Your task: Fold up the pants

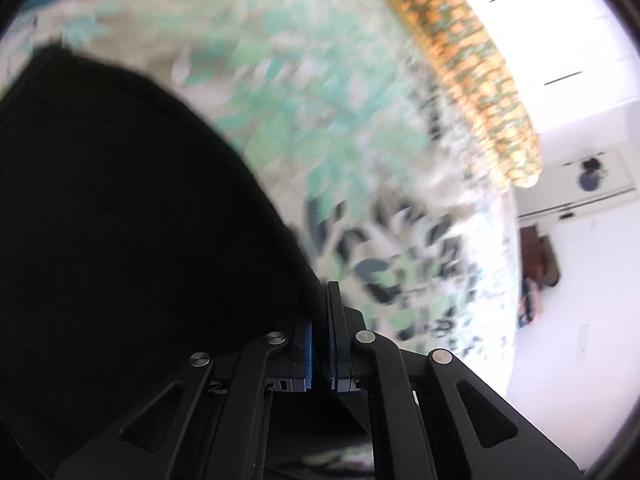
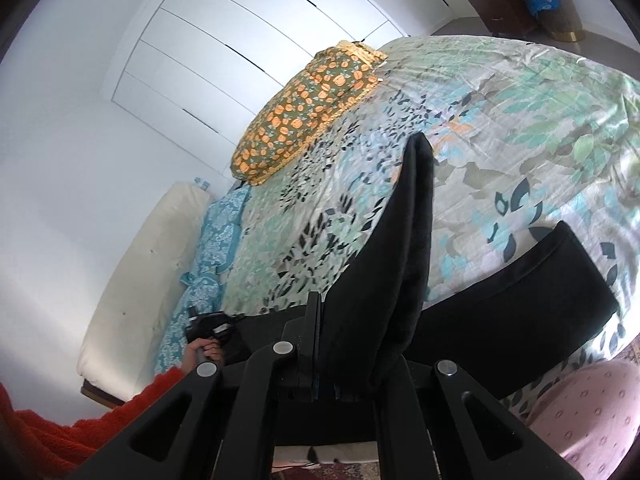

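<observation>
Black pants [image 2: 400, 248] lie on a bed with a leaf-print sheet [image 2: 520, 92]. One leg is lifted and runs up from my right gripper [image 2: 320, 312], which is shut on its cloth. The other leg [image 2: 540, 288] lies flat to the right. In the left wrist view the pants [image 1: 120, 220] fill the left side as a black mass, and my left gripper [image 1: 320, 308] is shut on their edge. The left wrist view is motion-blurred. My left gripper also shows in the right wrist view [image 2: 208, 328], held by a hand at the bed's left edge.
An orange-patterned pillow [image 2: 304, 112] lies at the bed's far end, also in the left wrist view [image 1: 460, 68]. A white wardrobe [image 2: 240, 32] stands behind. A white mattress [image 2: 136, 280] lies left of the bed. A pink cushion [image 2: 588, 412] sits at lower right.
</observation>
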{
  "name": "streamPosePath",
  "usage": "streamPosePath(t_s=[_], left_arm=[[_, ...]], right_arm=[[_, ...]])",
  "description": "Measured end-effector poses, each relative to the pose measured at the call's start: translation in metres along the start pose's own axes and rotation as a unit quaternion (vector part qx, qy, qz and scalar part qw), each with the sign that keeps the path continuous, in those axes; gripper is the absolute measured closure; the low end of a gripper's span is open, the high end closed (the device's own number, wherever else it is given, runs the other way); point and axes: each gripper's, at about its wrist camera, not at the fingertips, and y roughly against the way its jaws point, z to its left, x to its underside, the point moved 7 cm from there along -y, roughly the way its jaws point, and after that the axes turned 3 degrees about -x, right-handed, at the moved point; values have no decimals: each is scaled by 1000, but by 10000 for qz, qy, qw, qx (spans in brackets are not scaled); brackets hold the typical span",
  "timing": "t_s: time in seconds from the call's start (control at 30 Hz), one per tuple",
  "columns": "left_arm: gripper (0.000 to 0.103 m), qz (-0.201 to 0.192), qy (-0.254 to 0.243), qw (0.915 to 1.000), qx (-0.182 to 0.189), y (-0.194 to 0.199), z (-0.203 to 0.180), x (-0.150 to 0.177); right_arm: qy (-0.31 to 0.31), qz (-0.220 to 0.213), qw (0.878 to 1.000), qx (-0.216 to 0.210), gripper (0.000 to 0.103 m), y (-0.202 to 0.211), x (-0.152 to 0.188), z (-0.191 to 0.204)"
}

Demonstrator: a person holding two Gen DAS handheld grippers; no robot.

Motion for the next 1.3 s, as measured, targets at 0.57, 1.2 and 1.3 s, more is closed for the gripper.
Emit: streamPosePath(t_s=[0.57, 1.2, 1.3], left_arm=[[99, 436, -70, 9985, -322, 106, 114, 218], [99, 750, -835, 9928, -425, 96, 87, 229], [99, 812, -835, 9922, -450, 99, 91, 229]], right_arm=[[-291, 1906, 9591, 2073, 98, -72, 23, -157], [131, 2833, 9195, 2721, 97, -59, 25, -186], [102, 2838, 9236, 2576, 94, -55, 27, -185]])
